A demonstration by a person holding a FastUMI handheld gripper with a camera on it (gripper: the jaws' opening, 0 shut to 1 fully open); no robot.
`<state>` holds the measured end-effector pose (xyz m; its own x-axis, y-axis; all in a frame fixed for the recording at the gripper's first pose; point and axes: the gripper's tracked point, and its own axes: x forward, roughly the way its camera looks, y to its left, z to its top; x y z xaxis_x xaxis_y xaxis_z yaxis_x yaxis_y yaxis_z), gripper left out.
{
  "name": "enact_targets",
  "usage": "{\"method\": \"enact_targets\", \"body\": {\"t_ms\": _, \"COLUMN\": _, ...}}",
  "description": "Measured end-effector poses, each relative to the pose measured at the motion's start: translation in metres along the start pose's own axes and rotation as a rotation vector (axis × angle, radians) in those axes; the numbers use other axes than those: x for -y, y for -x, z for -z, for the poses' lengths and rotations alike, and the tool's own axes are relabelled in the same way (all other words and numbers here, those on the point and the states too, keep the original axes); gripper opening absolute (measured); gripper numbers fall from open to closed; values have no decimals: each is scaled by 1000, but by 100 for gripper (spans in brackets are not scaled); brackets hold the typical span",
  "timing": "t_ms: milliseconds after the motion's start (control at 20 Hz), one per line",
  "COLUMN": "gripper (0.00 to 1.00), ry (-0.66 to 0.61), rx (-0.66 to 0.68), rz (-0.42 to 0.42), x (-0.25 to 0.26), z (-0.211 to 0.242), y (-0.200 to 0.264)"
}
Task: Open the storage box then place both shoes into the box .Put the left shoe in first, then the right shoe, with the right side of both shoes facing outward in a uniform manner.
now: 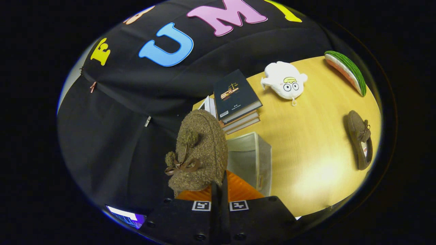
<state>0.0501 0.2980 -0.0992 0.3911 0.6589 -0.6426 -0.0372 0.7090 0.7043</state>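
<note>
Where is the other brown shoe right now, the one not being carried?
In the gripper view, the second shoe lies flat on the wooden table, well beyond the open storage box, below the watermelon-slice toy.

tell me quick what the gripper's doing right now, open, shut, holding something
Gripper: shut on the brown fuzzy shoe, held up over the open storage box; the other shoe lies on the table.

Cloth-walled booth, wooden table (306, 160)

Book (235, 93) cover print too small; nothing legible.
</note>
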Motion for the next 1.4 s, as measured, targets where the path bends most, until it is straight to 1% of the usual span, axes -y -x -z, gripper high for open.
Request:
{"method": "enact_targets", "body": {"t_ms": 100, "gripper": 5, "ry": -4, "rx": -13, "rz": -2, "x": -11, "z": 13, "y": -19}}
{"method": "enact_targets", "body": {"t_ms": 250, "gripper": 5, "ry": -13, "rx": -39, "rz": 17, "x": -14, "z": 30, "y": -46}}
{"method": "enact_targets", "body": {"t_ms": 450, "gripper": 5, "ry": 13, "rx": -66, "rz": 71, "x": -8, "z": 47, "y": -72}}
{"method": "enact_targets", "body": {"t_ms": 800, "gripper": 6, "ry": 9, "rx": -97, "rz": 110, "x": 3, "z": 62, "y": -93}}
{"method": "enact_targets", "body": {"t_ms": 850, "gripper": 7, "ry": 4, "rx": -100, "rz": 99, "x": 0, "z": 62, "y": -96}}
{"method": "enact_targets", "body": {"t_ms": 900, "gripper": 12, "ry": -8, "rx": -107, "rz": 78, "x": -4, "z": 60, "y": -103}}
{"method": "enact_targets", "body": {"t_ms": 1000, "gripper": 56, "ry": -33, "rx": -113, "rz": -11, "x": -28, "z": 69, "y": -95}}
{"method": "enact_targets", "body": {"t_ms": 1100, "gripper": 100, "ry": -20, "rx": -68, "rz": -54, "x": -39, "z": 57, "y": -80}}
{"method": "enact_targets", "body": {"t_ms": 1150, "gripper": 98, "ry": -3, "rx": -56, "rz": -62, "x": -42, "z": 54, "y": -72}}
{"method": "enact_targets", "body": {"t_ms": 1250, "gripper": 98, "ry": 39, "rx": -42, "rz": -74, "x": -43, "z": 49, "y": -56}}
{"method": "enact_targets", "body": {"t_ms": 1400, "gripper": 98, "ry": 103, "rx": 22, "rz": -81, "x": -32, "z": 31, "y": -22}}
